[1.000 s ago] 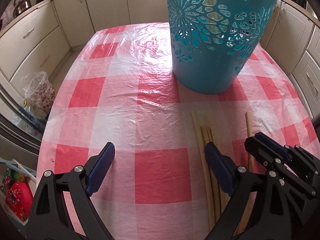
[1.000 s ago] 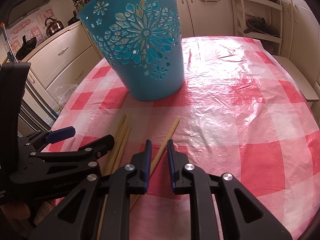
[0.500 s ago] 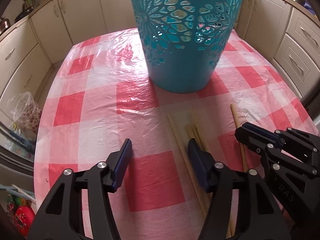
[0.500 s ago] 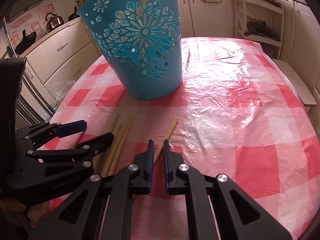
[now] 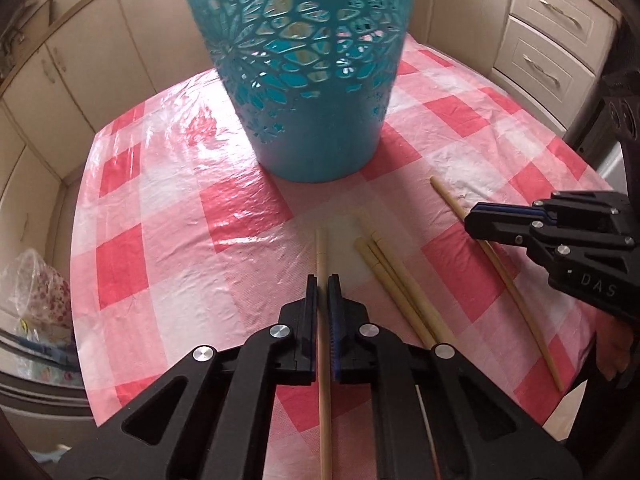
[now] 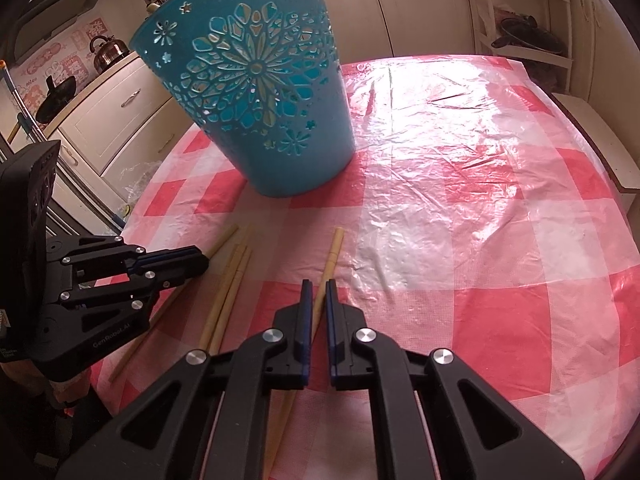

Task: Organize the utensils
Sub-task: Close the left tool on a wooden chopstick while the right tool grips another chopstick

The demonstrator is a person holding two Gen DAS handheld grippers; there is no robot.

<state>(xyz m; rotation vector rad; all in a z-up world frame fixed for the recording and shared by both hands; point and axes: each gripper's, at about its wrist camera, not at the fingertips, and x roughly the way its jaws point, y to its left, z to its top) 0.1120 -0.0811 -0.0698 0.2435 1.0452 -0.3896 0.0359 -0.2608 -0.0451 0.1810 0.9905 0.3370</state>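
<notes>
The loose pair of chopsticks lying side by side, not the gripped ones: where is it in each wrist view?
Left wrist: the loose pair lies right of centre, beside the left gripper.
Right wrist: the pair lies left of centre.
Shared landmark: the teal basket.

Four chopsticks [image 5: 400, 284], one blue basket [image 5: 308, 80], two hand-held grippers [image 5: 323, 280].

tablecloth [image 6: 460, 208]: red-and-white check under clear plastic, beneath both tongs | cabinets [image 5: 548, 36]: cream, with drawers, beyond the table ahead of the tongs | kettle [image 6: 107, 50]: steel, on counter far ahead-left of right tongs | plastic bag [image 5: 34, 292]: printed, on the floor left of left tongs
</notes>
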